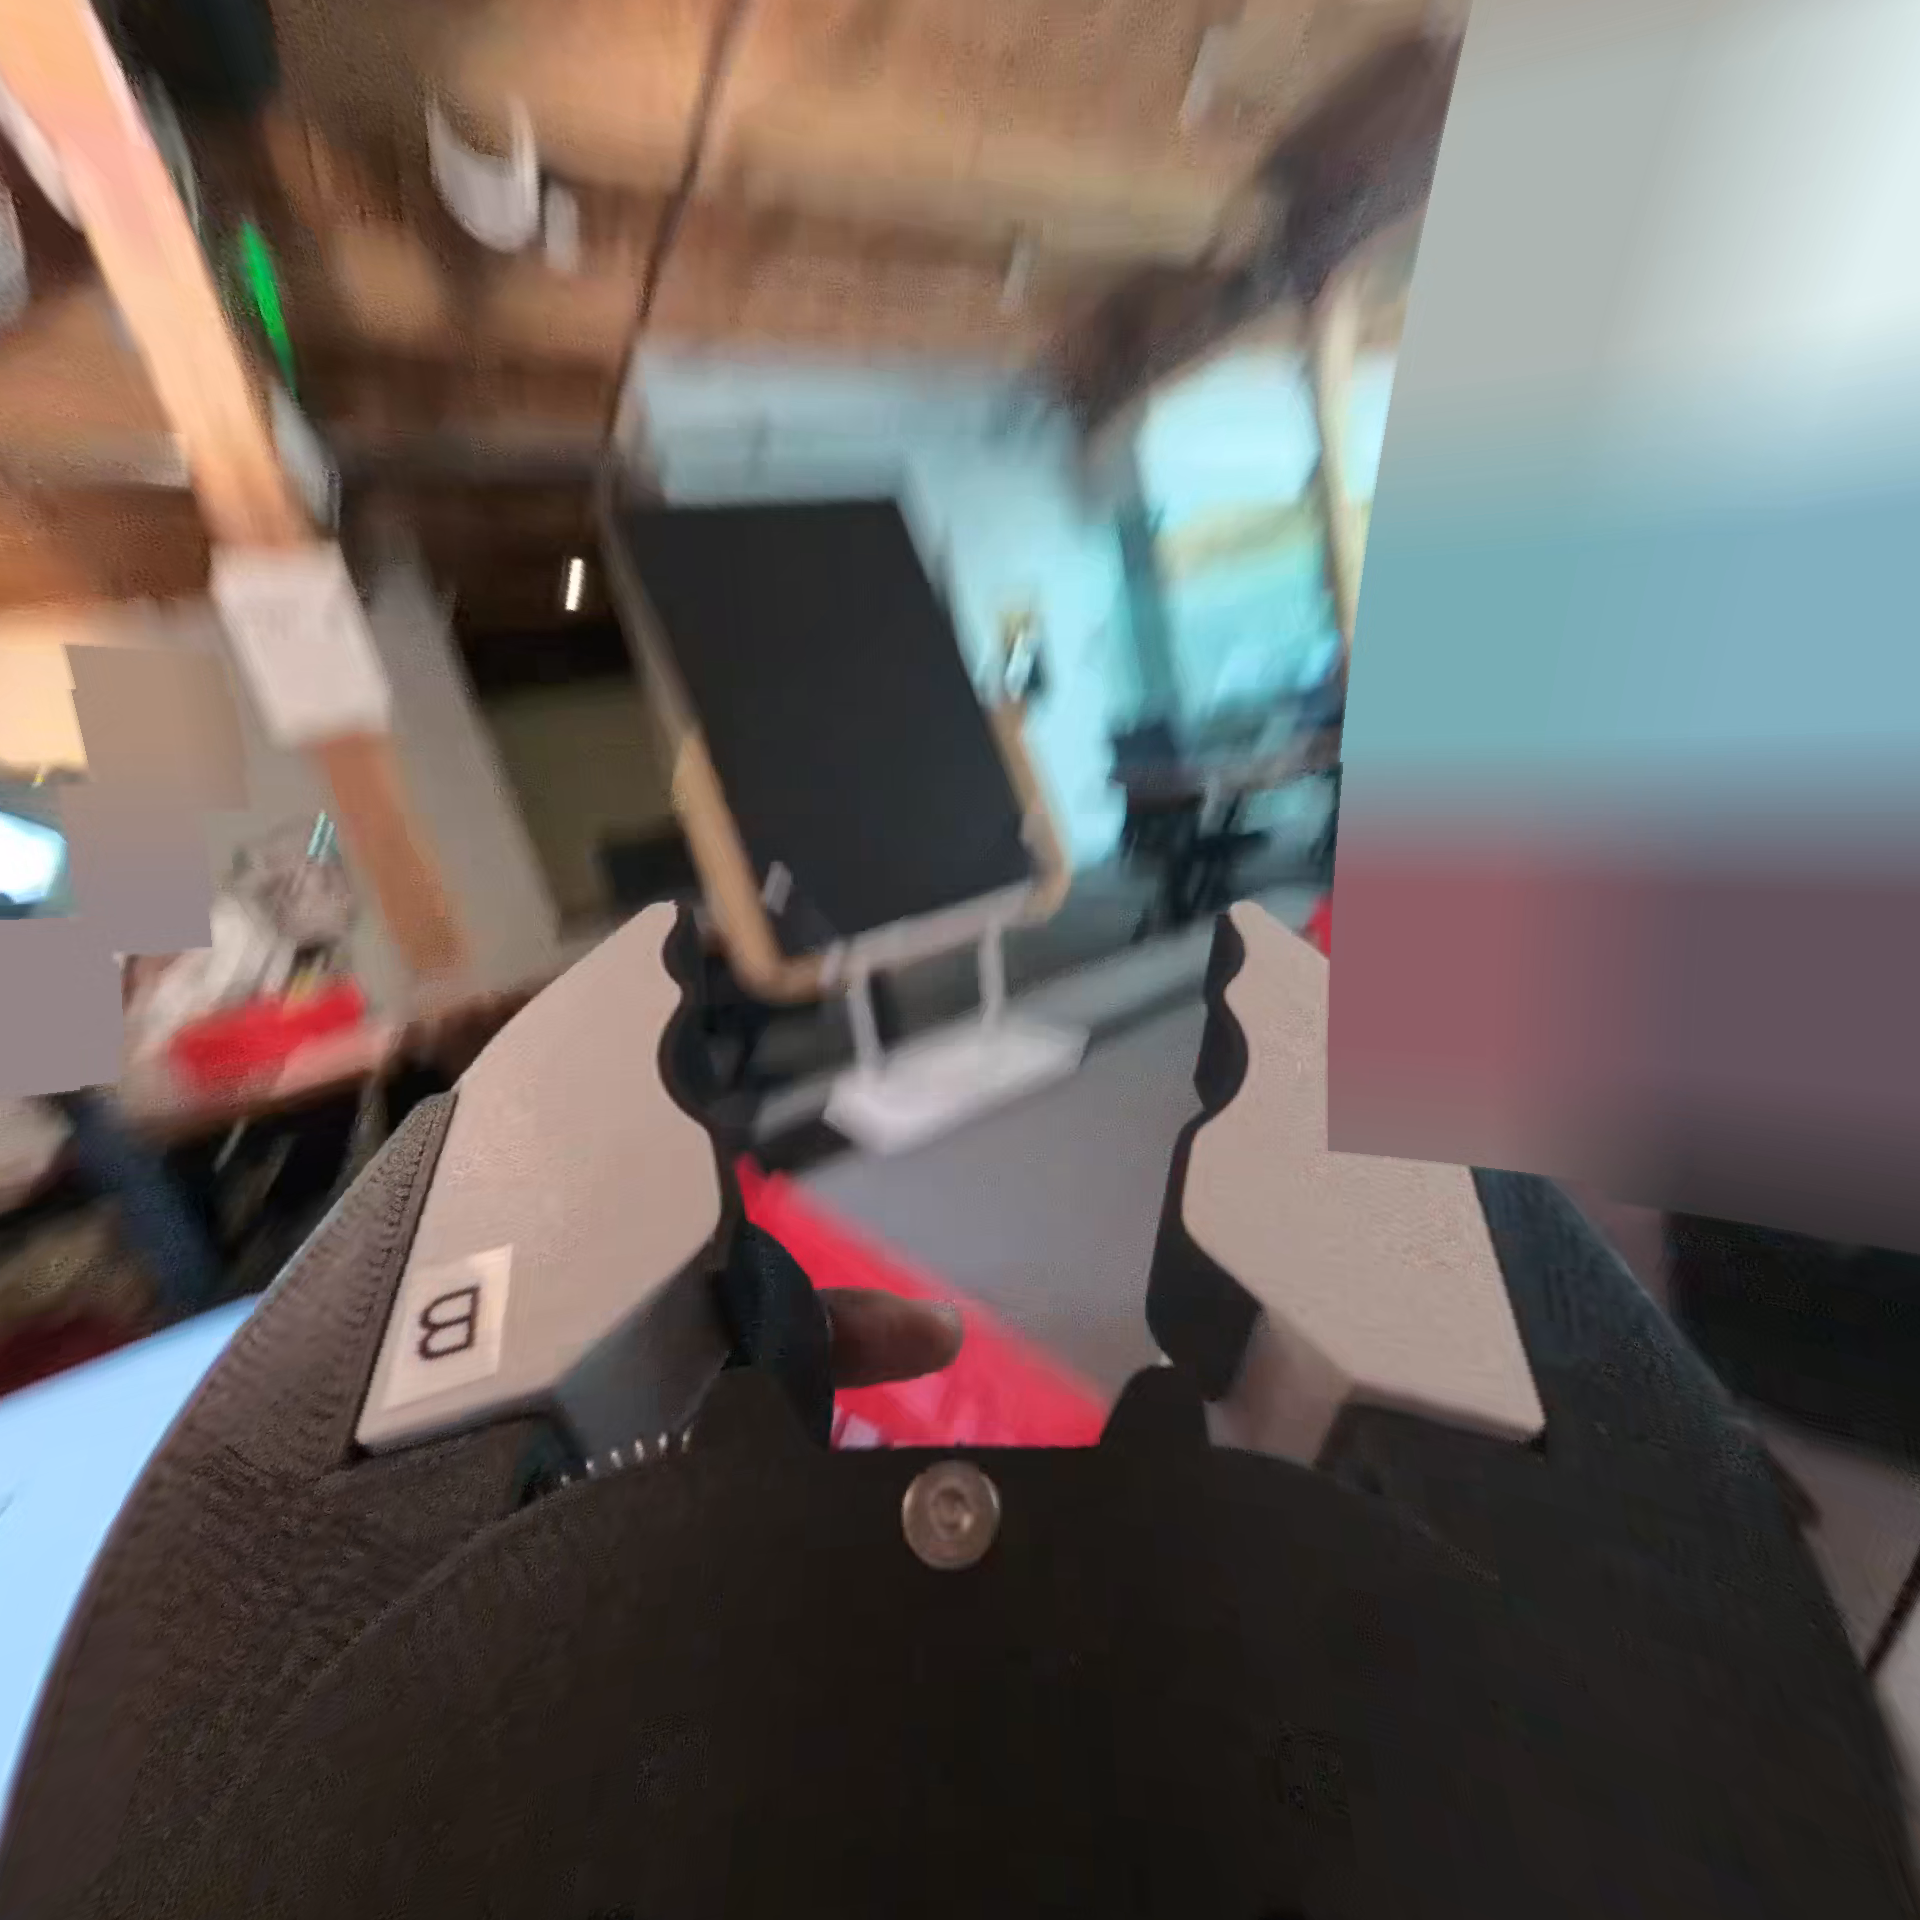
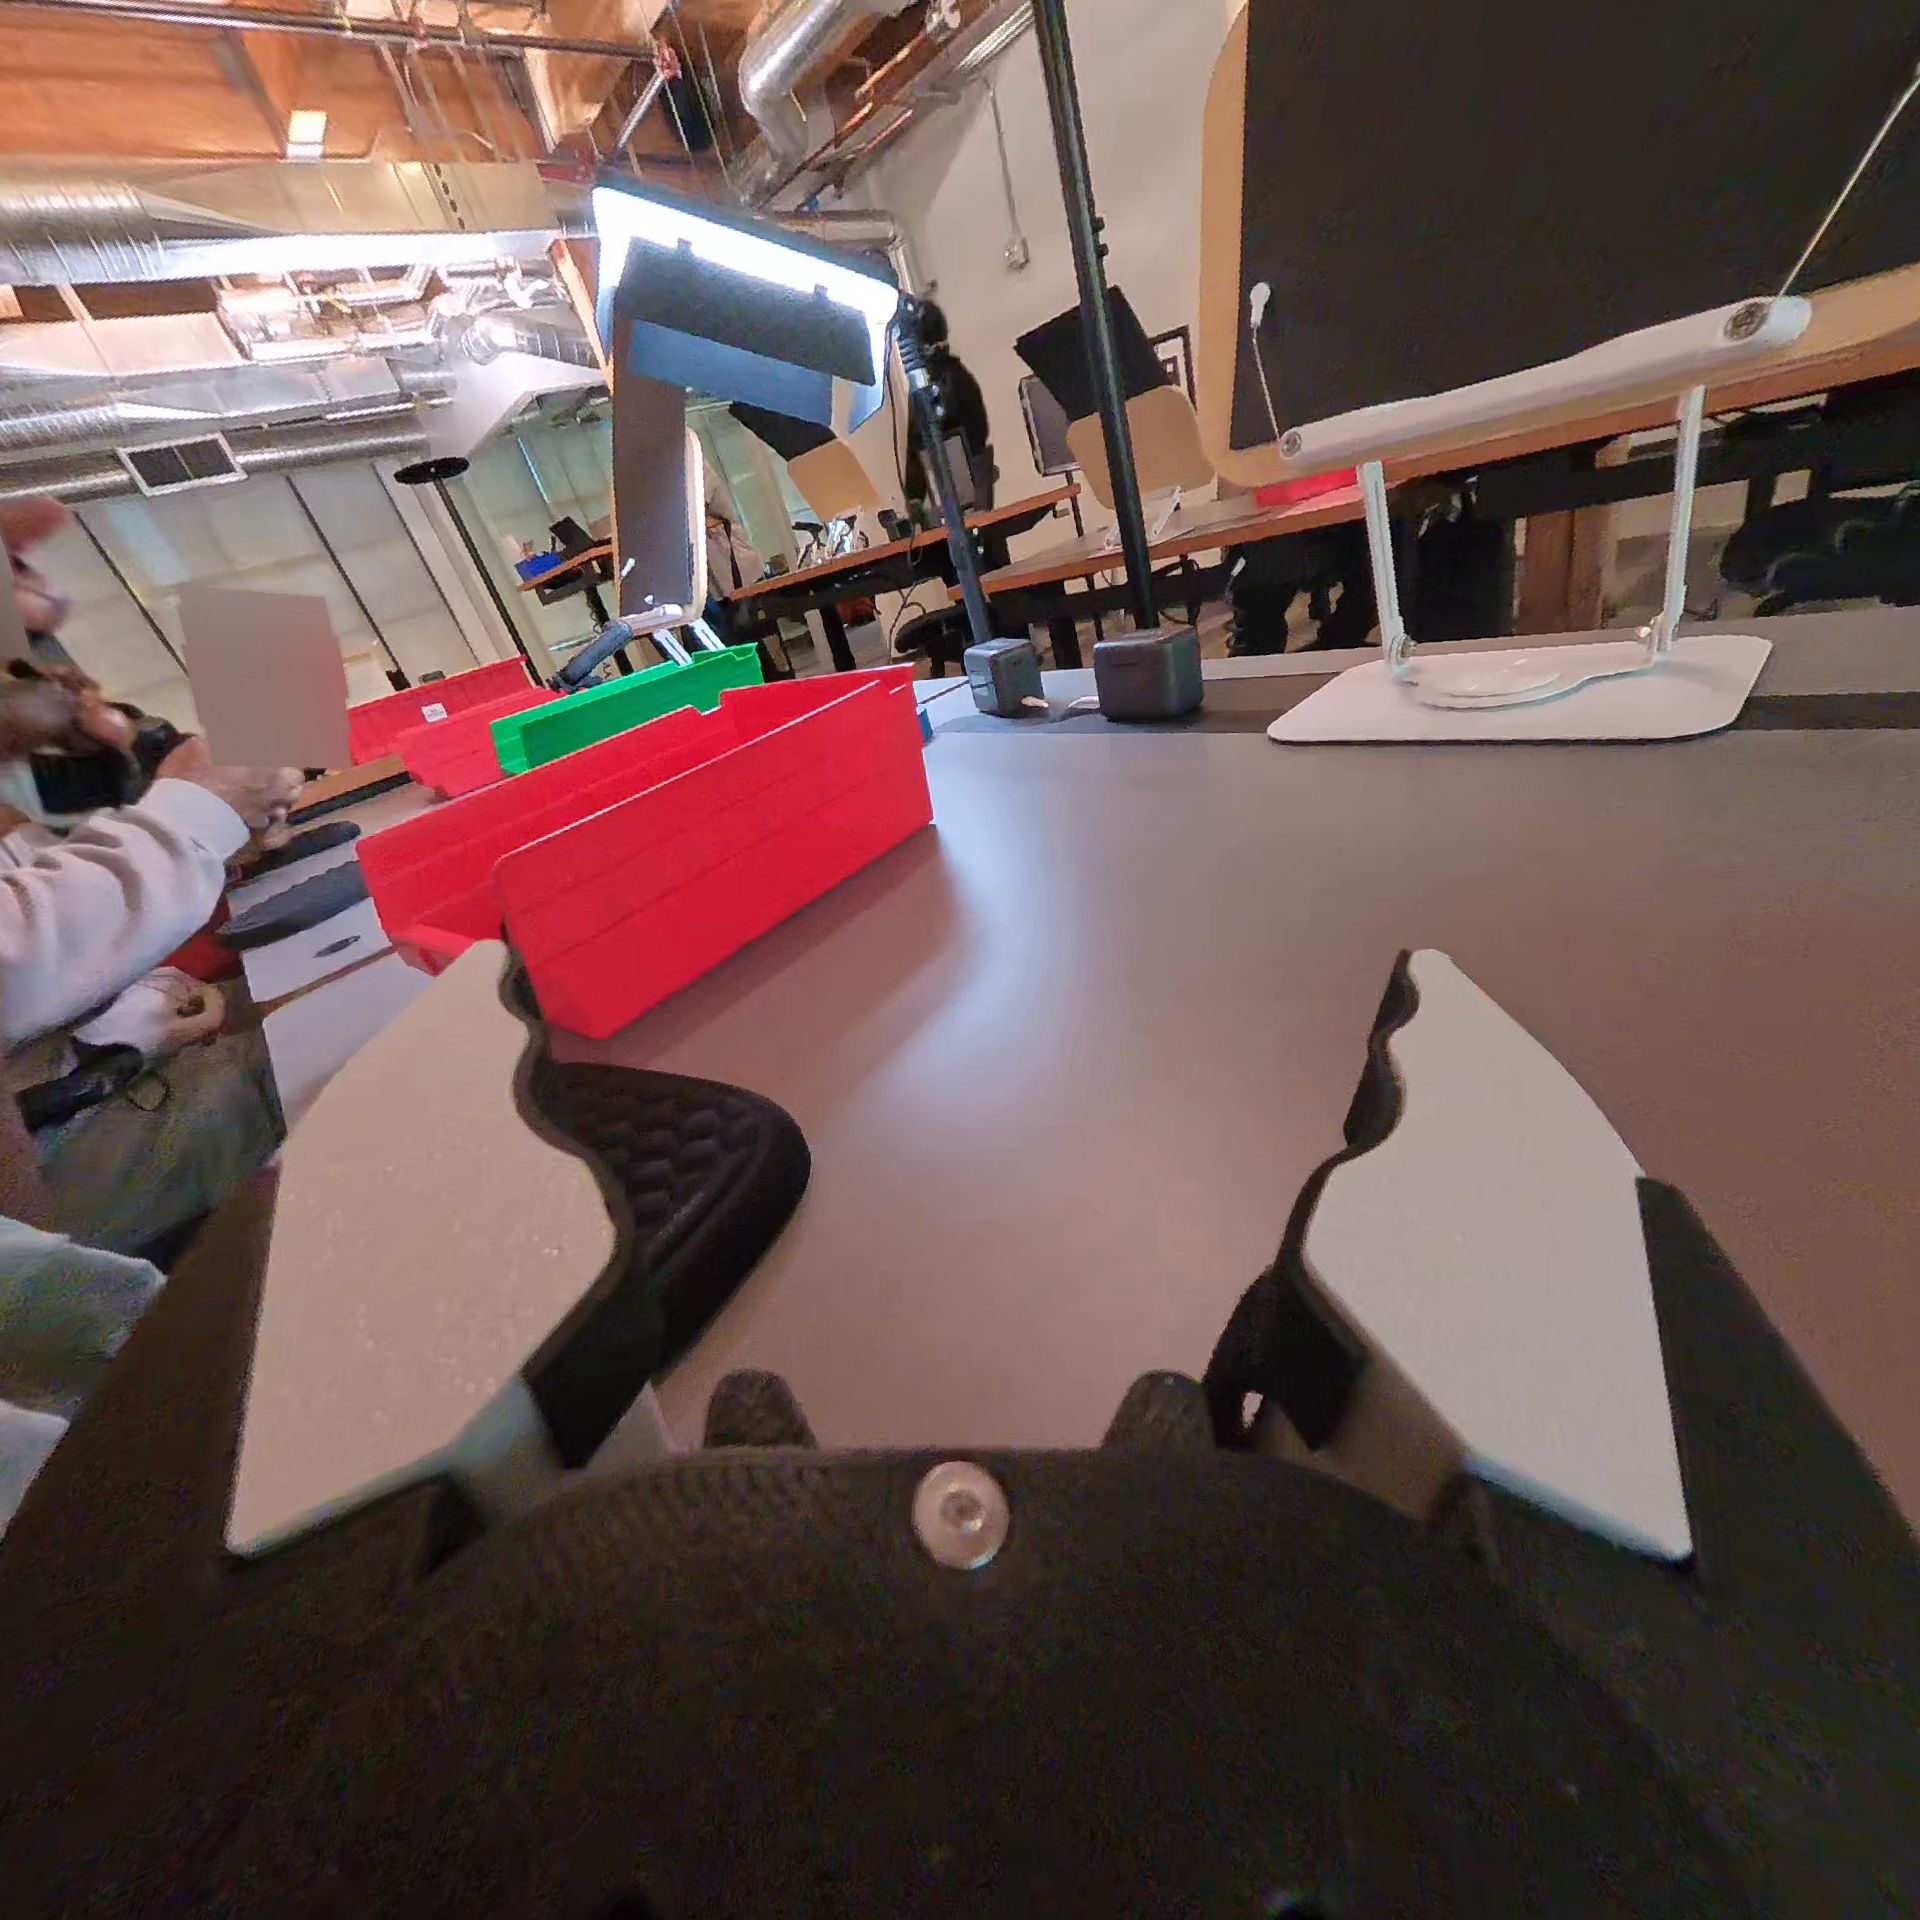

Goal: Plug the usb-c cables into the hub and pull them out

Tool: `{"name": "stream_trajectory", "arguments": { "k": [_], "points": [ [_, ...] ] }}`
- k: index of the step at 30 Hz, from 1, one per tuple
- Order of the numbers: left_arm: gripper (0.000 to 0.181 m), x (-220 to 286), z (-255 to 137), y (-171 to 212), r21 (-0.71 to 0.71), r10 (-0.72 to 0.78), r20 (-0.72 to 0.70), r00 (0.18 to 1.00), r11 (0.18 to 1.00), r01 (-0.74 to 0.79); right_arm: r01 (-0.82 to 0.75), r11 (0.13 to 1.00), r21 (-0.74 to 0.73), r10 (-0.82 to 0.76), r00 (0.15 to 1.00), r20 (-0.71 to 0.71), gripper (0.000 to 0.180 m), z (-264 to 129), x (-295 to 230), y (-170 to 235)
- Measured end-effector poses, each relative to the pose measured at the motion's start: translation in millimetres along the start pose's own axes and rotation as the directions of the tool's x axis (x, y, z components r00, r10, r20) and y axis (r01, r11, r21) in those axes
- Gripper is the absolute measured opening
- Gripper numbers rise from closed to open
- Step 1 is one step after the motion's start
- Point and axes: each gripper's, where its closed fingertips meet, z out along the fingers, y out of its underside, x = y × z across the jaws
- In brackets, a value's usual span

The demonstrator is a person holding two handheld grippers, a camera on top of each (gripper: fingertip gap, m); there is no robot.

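Note:
No hub and no usb-c cable shows in either view. My left gripper (image 1: 951, 925) is open and empty, raised and tilted, pointing into the room; the view is blurred by motion. A fingertip (image 1: 899, 1340) shows between its fingers near the base. My right gripper (image 2: 956, 971) is open and empty, low over the grey table (image 2: 1195, 935), pointing along its surface.
A red bin (image 2: 717, 852) stands on the table ahead-left of my right gripper, with more red bins and a green bin (image 2: 623, 707) behind. A white stand base (image 2: 1517, 691) carrying a black board (image 2: 1558, 187) sits far right. Two grey cube blocks (image 2: 1148, 675) hold poles. A person's sleeve (image 2: 94, 904) is at left.

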Motion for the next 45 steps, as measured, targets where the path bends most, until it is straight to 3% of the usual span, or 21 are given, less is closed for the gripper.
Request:
{"name": "stream_trajectory", "arguments": {
  "k": [1, 5, 10, 13, 16, 20, 25, 27, 30, 35, 40, 45],
  "points": [
    [0.094, -17.0, 3.3, 28.5, -0.154, 0.001, 0.032, 1.0, 0.988, 0.004, 0.001, 1.0, 0.007, -0.001, 1.0, -0.001, 0.146, -0.6, -0.1, -0.6],
    [0.095, -42.3, 12.6, 111.4, -0.531, -0.017, -0.019, 1.0, 0.847, 0.004, 0.026, 1.0, 0.007, -0.026, 1.0, -0.002, 0.146, -0.4, -2.8, 0.4],
    [0.071, -57.4, 29.1, 187.1, -0.738, 0.096, -0.23, 0.969, 0.631, -0.238, 0.032, 0.999, 0.016, -0.031, 1.0, -0.003, 0.144, -1.0, -3.4, -0.3],
    [0.05, -58.2, 22.3, 222.3, -0.702, 0.195, -0.559, 0.806, 0.406, -0.585, 0.025, 0.999, 0.03, -0.025, 1.0, -0.012, 0.144, -2.3, -1.9, -2.0],
    [0.033, -65.1, 27.0, 235.9, -0.535, 0.247, -0.757, 0.605, 0.296, -0.791, 0.025, 0.999, 0.034, -0.024, 1.0, -0.016, 0.142, -2.5, -1.5, -2.4],
    [0.015, -72.1, 41.5, 247.9, -0.407, 0.247, -0.846, 0.472, 0.272, -0.872, 0.036, 0.999, 0.029, -0.035, 0.999, -0.021, 0.139, -1.8, -2.0, -1.6],
    [0.013, -83.9, 22.4, 282.2, -0.386, 0.079, -0.915, 0.396, 0.112, -0.916, 0.027, 0.999, 0.04, -0.026, 0.999, -0.026, 0.139, -2.6, -0.5, -3.0],
    [0.02, -85.0, 18.0, 286.3, -0.395, 0.038, -0.916, 0.4, 0.088, -0.914, 0.013, 0.999, 0.046, -0.012, 0.999, -0.029, 0.138, -3.1, 1.0, -3.6],
    [0.046, -83.6, 15.1, 286.8, -0.391, -0.003, -0.92, 0.391, 0.058, -0.919, 0.0, 0.999, 0.051, 0.002, 1.0, -0.031, 0.136, -3.4, 2.5, -4.4],
    [0.049, -88.0, 16.5, 299.6, -0.282, 0.007, -0.959, 0.282, -0.023, -0.959, -0.004, 0.998, 0.062, 0.006, 0.999, -0.034, 0.134, -4.2, 3.2, -5.5],
    [0.03, -94.5, 26.9, 313.9, -0.221, 0.062, -0.974, 0.219, -0.017, -0.975, -0.022, 0.997, 0.078, 0.024, 0.999, -0.032, 0.132, -5.7, 4.8, -7.5],
    [0.03, -95.4, 27.8, 327.8, -0.221, 0.075, -0.972, 0.221, 0.014, -0.975, -0.031, 0.996, 0.086, 0.034, 0.999, -0.032, 0.13, -6.4, 5.8, -8.3]
  ]
}}
